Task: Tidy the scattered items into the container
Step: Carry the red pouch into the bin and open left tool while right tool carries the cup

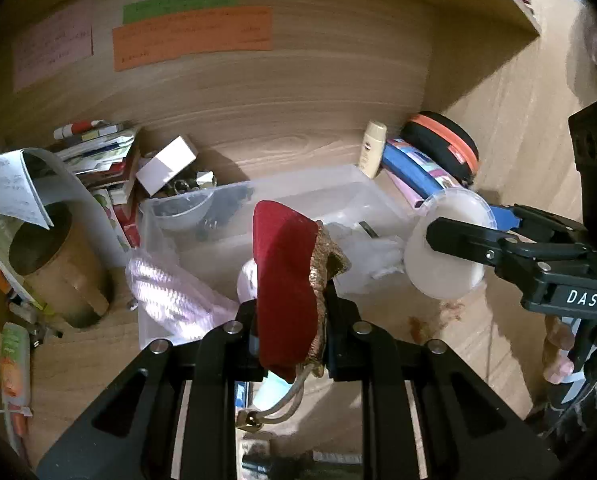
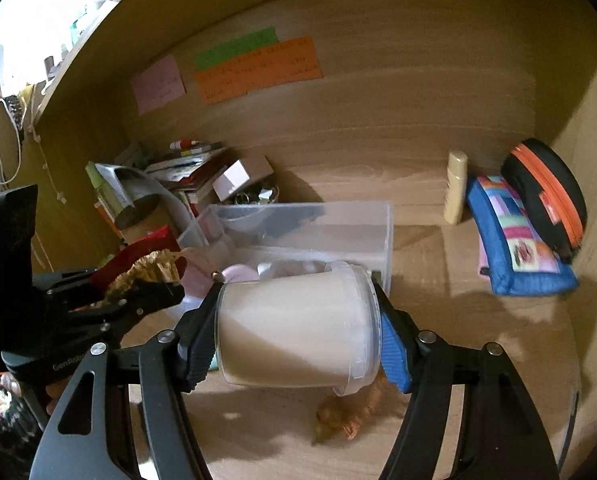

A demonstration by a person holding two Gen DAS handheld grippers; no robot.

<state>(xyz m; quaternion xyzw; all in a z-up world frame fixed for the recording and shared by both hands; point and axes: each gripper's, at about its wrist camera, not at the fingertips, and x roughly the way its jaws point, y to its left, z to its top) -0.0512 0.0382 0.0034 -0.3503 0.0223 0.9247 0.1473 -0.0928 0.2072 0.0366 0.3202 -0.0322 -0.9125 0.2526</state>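
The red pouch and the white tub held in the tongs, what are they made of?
The red pouch with gold trim looks like matte velvety fabric: it folds softly, with a cord drawstring. The white round tub seems translucent plastic: glossy, with a clear rim; its contents are unclear.

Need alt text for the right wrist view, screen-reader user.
The right gripper clamps a white tub lying sideways, held near the clear plastic bin on a wooden shelf. At left, the left gripper holds a red pouch with gold trim; a blue patchwork pouch and a black case sit at right.
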